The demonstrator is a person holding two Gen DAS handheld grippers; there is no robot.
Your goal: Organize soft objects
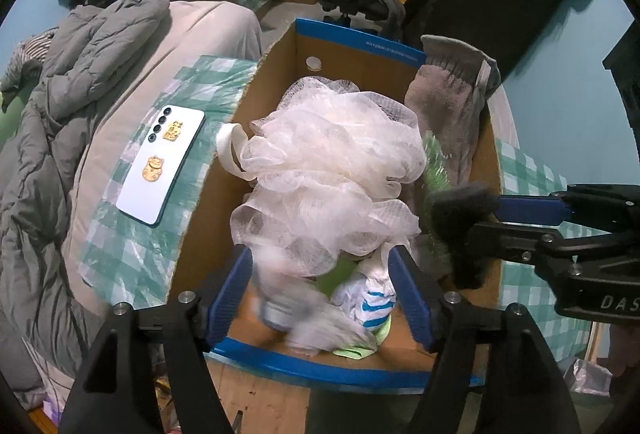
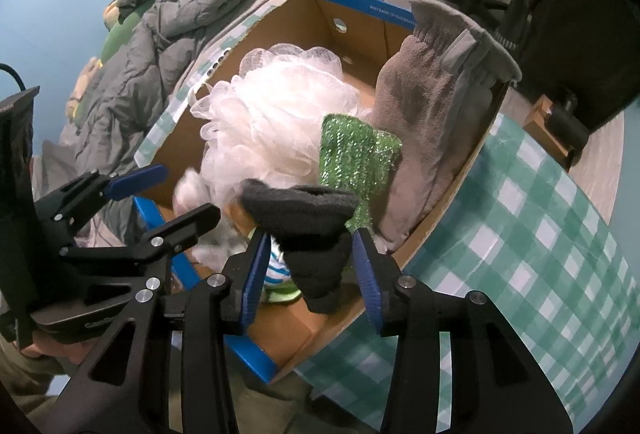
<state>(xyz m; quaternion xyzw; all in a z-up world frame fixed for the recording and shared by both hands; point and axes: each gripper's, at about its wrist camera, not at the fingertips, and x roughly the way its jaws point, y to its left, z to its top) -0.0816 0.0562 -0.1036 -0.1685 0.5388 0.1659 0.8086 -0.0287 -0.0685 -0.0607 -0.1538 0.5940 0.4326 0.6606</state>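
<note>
Over the cardboard box, right gripper jaws are pinching a black sock; left gripper jaws are standing spread around the white mesh loofah.

the cardboard box is crowded; a white mesh pouf fills its middle, rising above the walls; a grey mitten stands against the right wall, a green sparkly cloth wedged between the two; bare floor shows only at the far end and at the near corner; the right gripper, a black sock between its fingers, blocks the near right side; a phone lies on the cloth just left of the box.
</note>
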